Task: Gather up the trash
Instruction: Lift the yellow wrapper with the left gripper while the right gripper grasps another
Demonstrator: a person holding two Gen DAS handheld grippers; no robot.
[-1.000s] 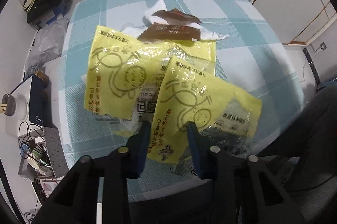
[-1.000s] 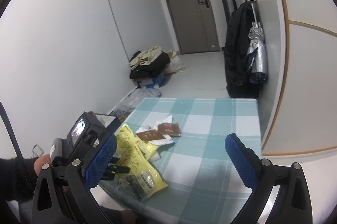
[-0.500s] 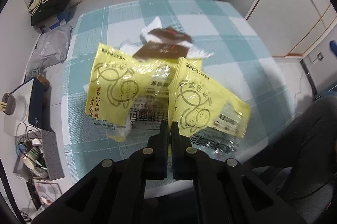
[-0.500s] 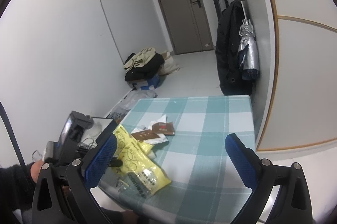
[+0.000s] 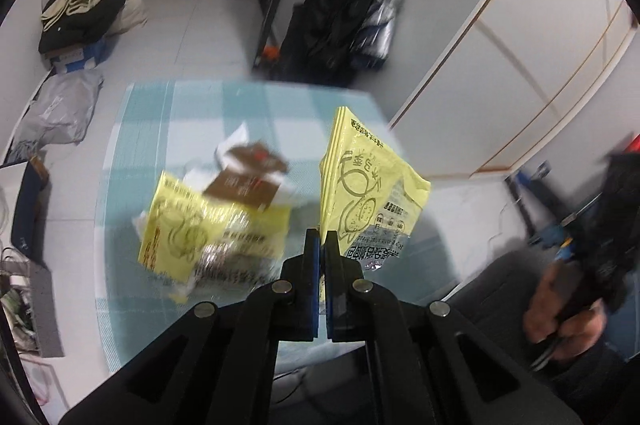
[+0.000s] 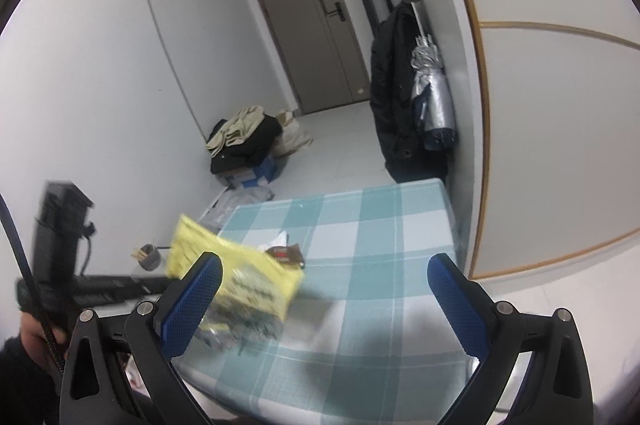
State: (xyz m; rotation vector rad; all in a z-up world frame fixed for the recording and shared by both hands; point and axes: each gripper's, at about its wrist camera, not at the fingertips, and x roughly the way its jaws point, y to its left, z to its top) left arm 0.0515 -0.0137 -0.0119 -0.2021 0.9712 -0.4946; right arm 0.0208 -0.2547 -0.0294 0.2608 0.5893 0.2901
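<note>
The left gripper (image 5: 320, 241) is clenched on the lower edge of a yellow snack wrapper (image 5: 362, 193), which hangs lifted clear of the checked tabletop (image 5: 192, 113). A second yellow wrapper (image 5: 200, 229) lies on the tabletop, with brown packets (image 5: 248, 177) and a crumpled white tissue (image 5: 234, 141) just behind it; all are motion-blurred. The right gripper (image 6: 324, 301) hovers over the near edge of the tabletop with its blue fingers (image 6: 194, 301) spread wide and nothing between them.

The step in hand appears to be carrying off the first piece of trash: the pick is done and the wrapper is in the air. No bin or bag for the trash is visible in either view, so the drop-off point cannot be told. The next move likely calls for bringing the held wrapper to wherever the trash goes while keeping the thin film pinched, since it could slip. The free right gripper seems well placed to come down on the remaining yellow wrapper or the brown packets.
</note>
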